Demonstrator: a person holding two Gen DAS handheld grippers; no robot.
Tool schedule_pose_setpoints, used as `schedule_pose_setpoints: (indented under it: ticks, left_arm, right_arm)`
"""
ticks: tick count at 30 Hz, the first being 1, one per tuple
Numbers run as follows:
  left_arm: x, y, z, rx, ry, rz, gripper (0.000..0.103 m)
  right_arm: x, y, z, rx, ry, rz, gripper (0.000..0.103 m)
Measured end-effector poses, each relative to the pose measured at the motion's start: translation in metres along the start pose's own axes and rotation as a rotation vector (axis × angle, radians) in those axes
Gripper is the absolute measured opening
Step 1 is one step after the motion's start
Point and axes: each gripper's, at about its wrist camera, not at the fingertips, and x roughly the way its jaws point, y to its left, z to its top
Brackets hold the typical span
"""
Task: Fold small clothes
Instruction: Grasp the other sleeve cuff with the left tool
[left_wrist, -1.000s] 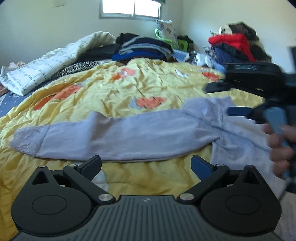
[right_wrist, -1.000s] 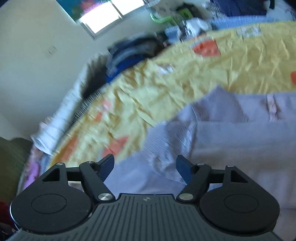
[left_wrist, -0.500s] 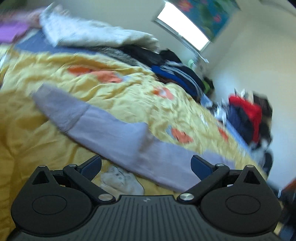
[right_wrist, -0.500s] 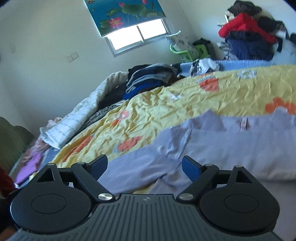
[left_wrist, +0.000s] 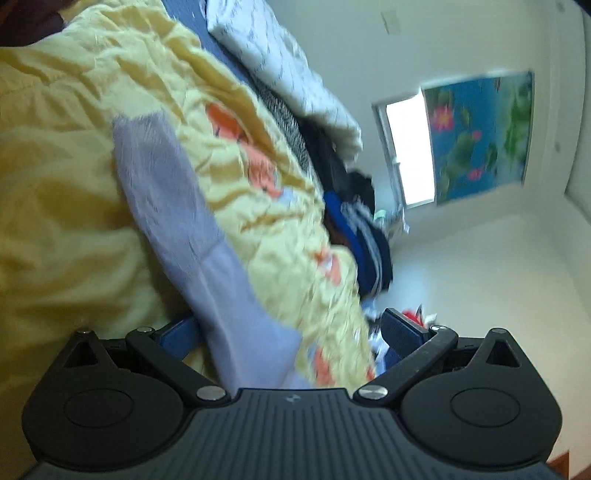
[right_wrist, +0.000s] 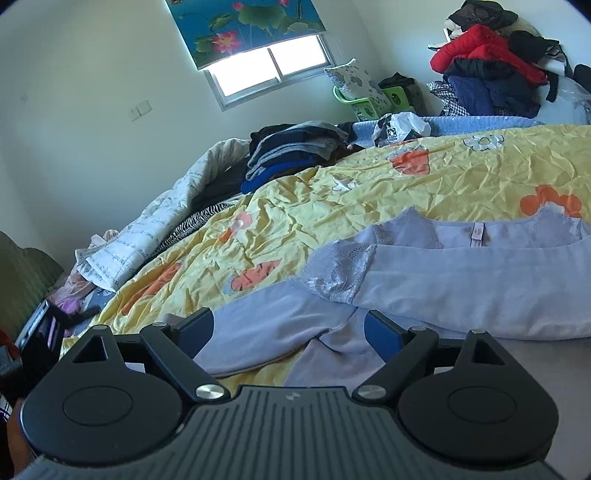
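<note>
With the lilac top (right_wrist: 461, 280) spread on the yellow bed cover (right_wrist: 369, 199), its sleeve (left_wrist: 192, 236) was seen running lengthwise straight out between the left gripper (left_wrist: 291, 328) fingers; both grippers, right gripper (right_wrist: 288, 332) included, were spread and empty.

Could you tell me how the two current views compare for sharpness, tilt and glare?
Left wrist view: rolled hard sideways and motion-smeared, the lavender sleeve and yellow quilt soft-edged. Right wrist view: nearly level and crisp, lace on the lavender top legible. In both, the window is blown out white, and fisheye bending curves the walls.
</note>
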Motion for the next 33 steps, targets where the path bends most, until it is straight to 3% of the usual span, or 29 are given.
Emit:
schedule_pose_setpoints:
  ticks: [5, 6, 7, 9, 12, 17, 23, 27, 33]
  left_arm:
    - [0.016, -0.008, 0.010, 0.020, -0.066, 0.066, 0.102]
    - [0.020, -0.009, 0.012, 0.022, -0.069, 0.074, 0.096]
    - [0.022, -0.010, 0.012, 0.031, -0.064, 0.084, 0.088]
    - [0.033, -0.006, 0.014, 0.032, -0.006, 0.117, 0.030]
    - [0.041, 0.012, 0.011, -0.021, 0.043, 0.160, 0.006]
    - [0.032, -0.007, 0.000, 0.193, -0.019, 0.220, 0.004]
    - [0.026, -0.061, -0.021, 0.488, -0.043, 0.217, 0.004]
    - [0.030, -0.100, -0.051, 0.688, -0.024, 0.185, 0.004]
    - [0.053, -0.141, -0.101, 0.881, 0.049, 0.135, 0.004]
  right_arm:
    - [-0.004, 0.003, -0.006, -0.052, -0.003, -0.042, 0.090]
    - [-0.005, 0.003, -0.007, -0.053, -0.001, -0.046, 0.090]
    - [-0.007, 0.001, -0.009, -0.049, 0.001, -0.046, 0.090]
    - [-0.010, -0.003, -0.011, -0.034, 0.002, -0.049, 0.090]
    - [-0.013, -0.009, -0.013, -0.021, 0.008, -0.063, 0.090]
    - [-0.019, -0.016, -0.017, -0.010, 0.009, -0.074, 0.091]
    - [-0.022, -0.027, -0.023, -0.047, 0.023, -0.149, 0.091]
    - [-0.026, -0.041, -0.028, -0.059, 0.021, -0.230, 0.092]
    - [-0.034, -0.071, -0.030, 0.004, 0.015, -0.278, 0.092]
